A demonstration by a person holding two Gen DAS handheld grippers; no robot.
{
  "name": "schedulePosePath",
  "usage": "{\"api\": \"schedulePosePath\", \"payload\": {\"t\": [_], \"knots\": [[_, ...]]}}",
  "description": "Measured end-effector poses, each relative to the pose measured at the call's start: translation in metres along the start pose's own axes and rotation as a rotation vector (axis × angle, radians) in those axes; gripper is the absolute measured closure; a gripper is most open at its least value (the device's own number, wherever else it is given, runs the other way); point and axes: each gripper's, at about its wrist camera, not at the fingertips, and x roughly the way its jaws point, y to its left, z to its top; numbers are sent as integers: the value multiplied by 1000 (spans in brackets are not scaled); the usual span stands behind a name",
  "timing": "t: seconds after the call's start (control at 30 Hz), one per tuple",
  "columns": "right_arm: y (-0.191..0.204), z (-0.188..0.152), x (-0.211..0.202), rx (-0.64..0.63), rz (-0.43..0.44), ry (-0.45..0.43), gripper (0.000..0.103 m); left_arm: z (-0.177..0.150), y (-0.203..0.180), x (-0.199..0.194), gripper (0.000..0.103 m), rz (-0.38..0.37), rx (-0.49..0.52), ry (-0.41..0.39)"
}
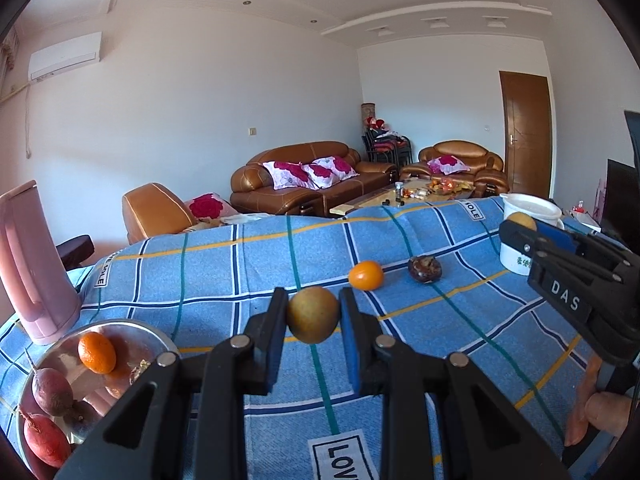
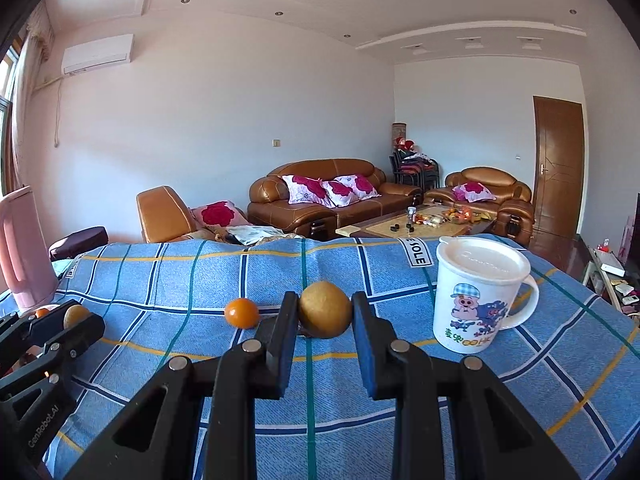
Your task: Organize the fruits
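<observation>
My left gripper [image 1: 313, 316] is shut on a round yellow-brown fruit [image 1: 313, 314], held above the blue checked cloth. My right gripper [image 2: 325, 314] is shut on a second yellow-brown fruit [image 2: 325, 309]; it also shows at the right of the left wrist view, right gripper [image 1: 516, 226], fruit [image 1: 521, 221]. On the cloth beyond lie a small orange [image 1: 365, 275] and a dark wrinkled fruit [image 1: 425, 269]. A metal bowl [image 1: 148, 334] at the lower left holds an orange [image 1: 96, 352] and reddish-purple fruits [image 1: 52, 391]. In the right wrist view the loose orange [image 2: 241, 312] lies left of my fingers.
A pink jug [image 1: 32, 264] stands at the table's left edge behind the bowl. A white lidded mug with a cartoon print [image 2: 476, 294] stands to the right of my right gripper. A person's fingers [image 1: 600, 412] hold the right gripper's handle. Sofas and a coffee table lie beyond the table.
</observation>
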Motion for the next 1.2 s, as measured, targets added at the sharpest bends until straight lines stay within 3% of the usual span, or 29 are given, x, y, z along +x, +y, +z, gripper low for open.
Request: {"api": "schedulePosePath", "payload": {"t": [0.63, 1.2], "knots": [[30, -12, -38, -19, -10, -19, 74, -13, 22, -31, 76, -13, -24, -7], [96, -16, -51, -52, 72, -13, 74, -23, 62, -51, 76, 17, -39, -20]]}}
